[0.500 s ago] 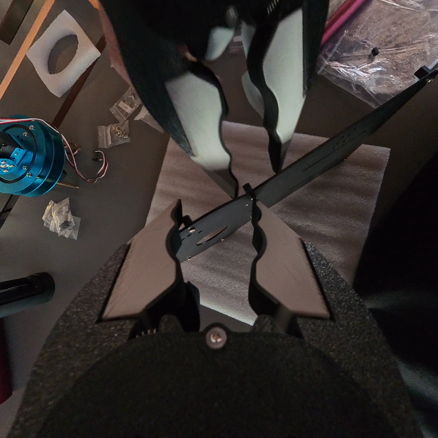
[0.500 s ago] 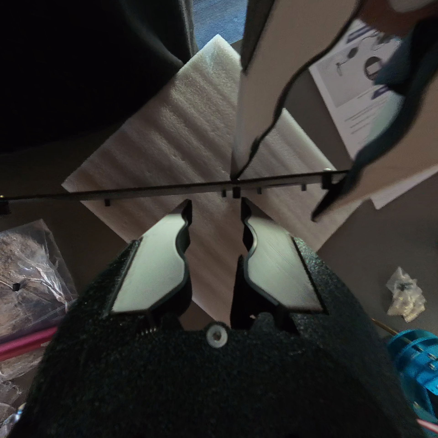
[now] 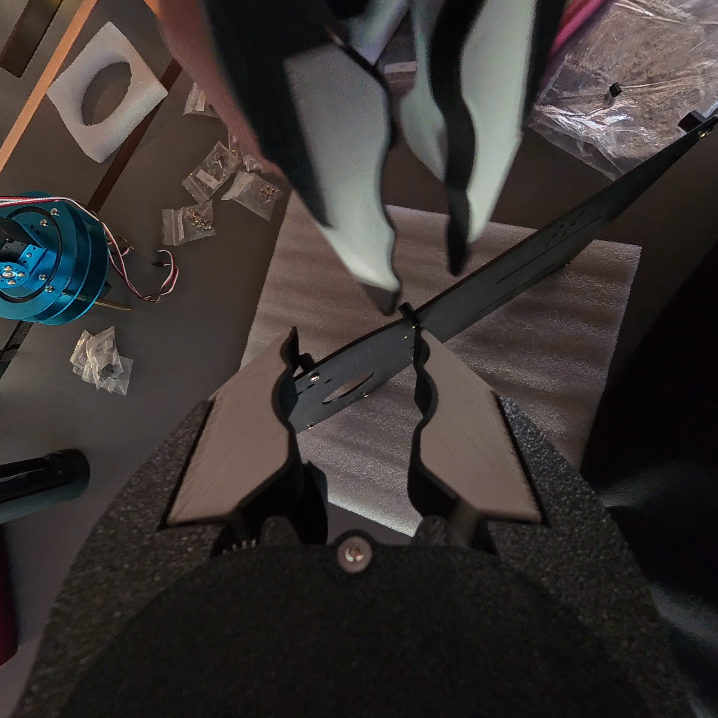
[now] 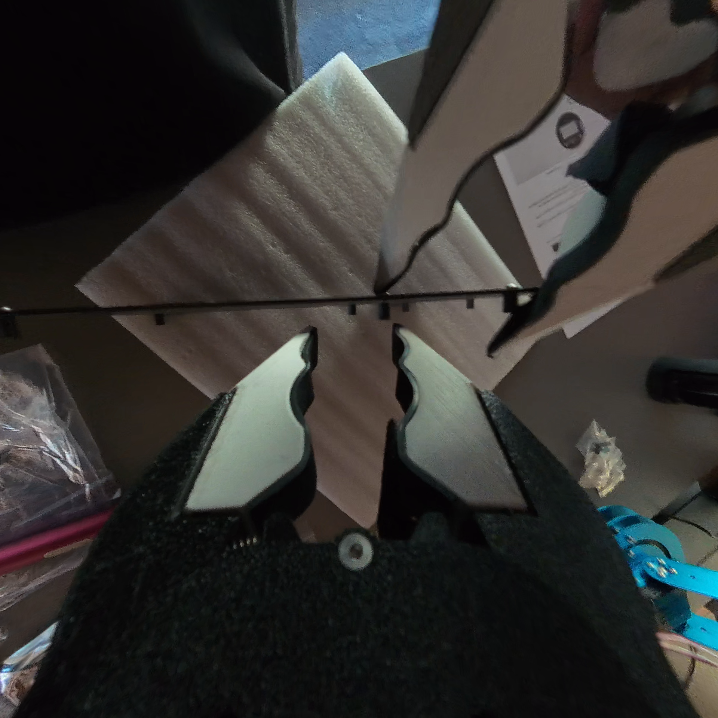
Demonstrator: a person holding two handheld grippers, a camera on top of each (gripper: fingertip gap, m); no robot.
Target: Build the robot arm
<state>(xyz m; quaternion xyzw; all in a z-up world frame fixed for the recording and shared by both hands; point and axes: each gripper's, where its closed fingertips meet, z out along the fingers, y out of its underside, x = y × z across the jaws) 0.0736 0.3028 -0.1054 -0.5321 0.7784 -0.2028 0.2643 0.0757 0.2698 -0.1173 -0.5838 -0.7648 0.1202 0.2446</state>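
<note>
A long black metal plate [image 3: 505, 279] with holes and slots is held above a white foam sheet [image 3: 524, 369]. My left gripper [image 3: 355, 340] is shut on the plate's near end, across its width. A small black standoff [image 3: 406, 311] sticks up from the plate just beyond my fingertips. My right gripper [image 3: 425, 277] comes in from the top, open and empty, its tips close to the standoff. In the right wrist view the plate [image 4: 233, 309] is edge-on, a thin line just beyond my open right gripper [image 4: 354, 329]. The left gripper [image 4: 439, 318] grips it at the upper right.
A blue round metal base with red-white wires [image 3: 46, 264] stands at the left, with several small bags of screws [image 3: 190, 225] around it. A white foam piece with a hole [image 3: 105, 89], a crinkled plastic bag [image 3: 621, 85], a black cylinder [image 3: 35, 481] and a printed sheet [image 4: 551, 186] lie on the table.
The right gripper has drawn back slightly from the plate and shows blurred. The left gripper and the plate have stayed in place.
</note>
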